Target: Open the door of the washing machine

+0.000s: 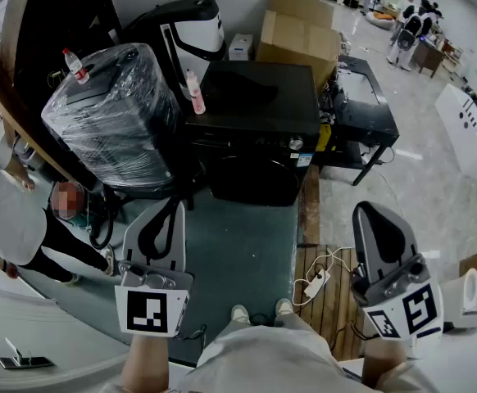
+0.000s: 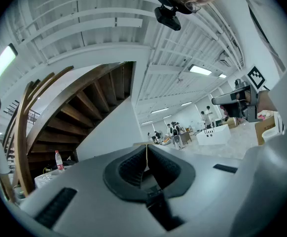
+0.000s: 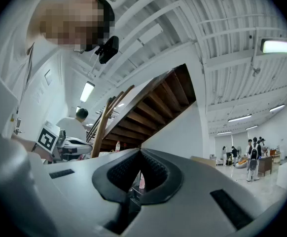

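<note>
Washing machine, black, on floor, door seemingly closed. Visible in head view only; gripper views catching staircase instead. Left gripper, right gripper: jaws pressed together, empty.

Washing machine black — cardboard boxes brown; left gripper and right gripper grey — markers black-and-white squares.

Big lab hall; cardboard boxes, shrink-wrapped appliance, stairs.

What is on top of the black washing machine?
On the black front-loading washing machine stands a pinkish plastic bottle, at its left edge. A dark shape beside it is too indistinct to name.
</note>
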### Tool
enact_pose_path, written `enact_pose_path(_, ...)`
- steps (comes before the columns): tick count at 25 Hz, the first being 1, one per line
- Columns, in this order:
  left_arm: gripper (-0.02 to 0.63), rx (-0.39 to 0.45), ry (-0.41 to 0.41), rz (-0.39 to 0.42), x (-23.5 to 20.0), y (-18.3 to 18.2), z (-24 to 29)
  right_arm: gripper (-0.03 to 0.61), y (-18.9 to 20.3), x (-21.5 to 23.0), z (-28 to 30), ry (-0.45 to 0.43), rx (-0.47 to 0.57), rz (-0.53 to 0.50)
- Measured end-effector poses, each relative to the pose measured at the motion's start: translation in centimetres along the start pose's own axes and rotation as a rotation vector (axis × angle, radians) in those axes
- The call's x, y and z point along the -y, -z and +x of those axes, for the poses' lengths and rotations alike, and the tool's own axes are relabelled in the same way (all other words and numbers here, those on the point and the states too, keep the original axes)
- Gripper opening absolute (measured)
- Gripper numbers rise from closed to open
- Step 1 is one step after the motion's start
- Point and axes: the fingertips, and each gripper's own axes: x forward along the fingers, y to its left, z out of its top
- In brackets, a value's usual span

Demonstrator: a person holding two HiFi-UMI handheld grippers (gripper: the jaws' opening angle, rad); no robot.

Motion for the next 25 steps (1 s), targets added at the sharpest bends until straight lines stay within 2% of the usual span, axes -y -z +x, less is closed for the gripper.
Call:
enact_pose_path(3, 0.025, 0.01, 0.015, 0.015, -0.6, 0.7, -0.2, 0.021, 0.6, -0.3, 0.5, 0.008, -0.007, 0.03)
enact_pose_path(6, 0.025, -0.011, 0.009, -0.017, -0.9, 1.2, -0.4, 0.021, 1.1, -0.7, 0.8, 0.01, -0.017, 0.052)
enact_pose_path(13, 0.025, -0.055, 0.04, -0.017, -2.0, 3.3, -0.9, 0.021, 3.2, -3.1, 2.3, -0.016, -0.09, 0.079)
enact_pose_path(18, 0.025, -0.095, 0.072, -0.025, -2.9, 5.1, -1.4, 0.021, 4.8, -3.5, 2.8, 0.047, -0.133, 0.104)
enact_pose_path(25, 0.025, -0.151, 0.125, -0.009, -3.2, 8.1, -0.3, 0.021, 9.0, -3.8, 2.8, 0.07, -0.261, 0.125)
